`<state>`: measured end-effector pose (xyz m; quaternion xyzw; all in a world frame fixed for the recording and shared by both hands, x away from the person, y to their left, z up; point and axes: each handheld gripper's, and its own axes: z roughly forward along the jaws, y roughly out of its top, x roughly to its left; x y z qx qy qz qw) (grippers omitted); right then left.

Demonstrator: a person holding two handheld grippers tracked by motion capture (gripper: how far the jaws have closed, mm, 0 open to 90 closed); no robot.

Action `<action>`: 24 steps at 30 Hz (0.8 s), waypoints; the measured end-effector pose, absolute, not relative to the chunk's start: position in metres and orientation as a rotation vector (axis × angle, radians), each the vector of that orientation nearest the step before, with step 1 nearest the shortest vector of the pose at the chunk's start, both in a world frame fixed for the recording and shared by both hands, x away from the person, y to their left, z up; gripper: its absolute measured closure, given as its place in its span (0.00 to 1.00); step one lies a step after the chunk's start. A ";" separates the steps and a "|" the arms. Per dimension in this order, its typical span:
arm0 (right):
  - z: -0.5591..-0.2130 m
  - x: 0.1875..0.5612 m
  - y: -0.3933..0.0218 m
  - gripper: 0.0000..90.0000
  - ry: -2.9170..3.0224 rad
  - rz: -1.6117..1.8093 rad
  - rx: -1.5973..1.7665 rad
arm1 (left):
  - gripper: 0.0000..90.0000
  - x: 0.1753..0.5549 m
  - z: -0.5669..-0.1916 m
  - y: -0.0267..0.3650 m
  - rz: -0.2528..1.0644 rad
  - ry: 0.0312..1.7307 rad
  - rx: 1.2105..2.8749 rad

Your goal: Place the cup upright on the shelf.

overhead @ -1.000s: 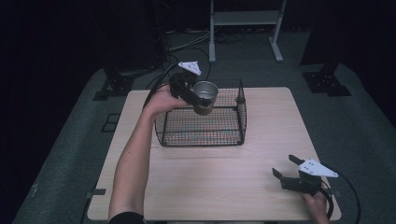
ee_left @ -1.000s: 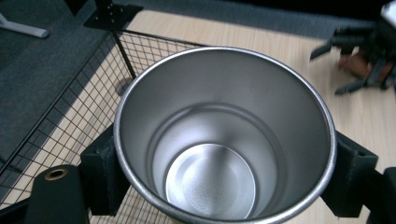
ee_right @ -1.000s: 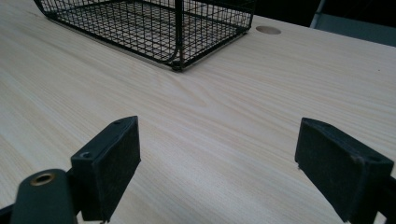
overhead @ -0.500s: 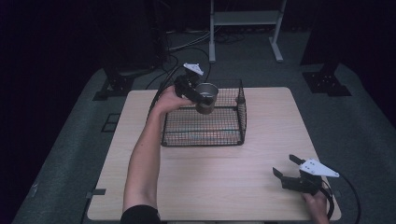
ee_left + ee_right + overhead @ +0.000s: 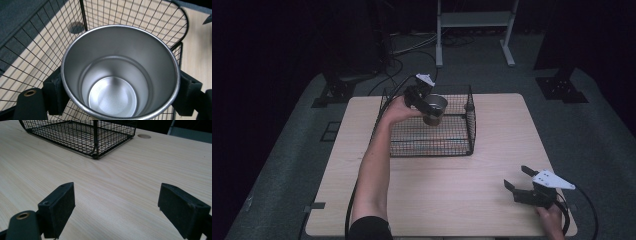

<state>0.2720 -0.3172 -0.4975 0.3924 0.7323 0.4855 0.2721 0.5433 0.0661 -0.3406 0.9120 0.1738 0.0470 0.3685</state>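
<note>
A shiny steel cup is held inside the black wire basket, near its far side. My left gripper is shut on the cup, one black pad on each side of its wall. The cup's mouth faces the left gripper view and it is empty. My right gripper rests low over the table near its front right corner, jaws wide apart with only bare wood between them. The basket lies ahead of it in the right gripper view.
The light wooden table carries the basket at its back centre. A round cable hole sits in the tabletop beyond the basket. Dark floor, cables and a metal stand surround the table.
My left gripper has carried the cup down and a little forward, from above the basket's far rim into the basket. The right gripper has stayed put.
</note>
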 end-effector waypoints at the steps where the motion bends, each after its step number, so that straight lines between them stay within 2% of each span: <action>1: -0.498 0.272 -0.317 0.15 1.972 1.307 1.053 | 0.20 0.544 -0.344 0.065 0.117 0.453 2.335; 24: -0.497 0.273 -0.318 0.15 1.973 1.322 1.048 | 0.20 0.554 -0.383 0.055 0.102 0.514 2.399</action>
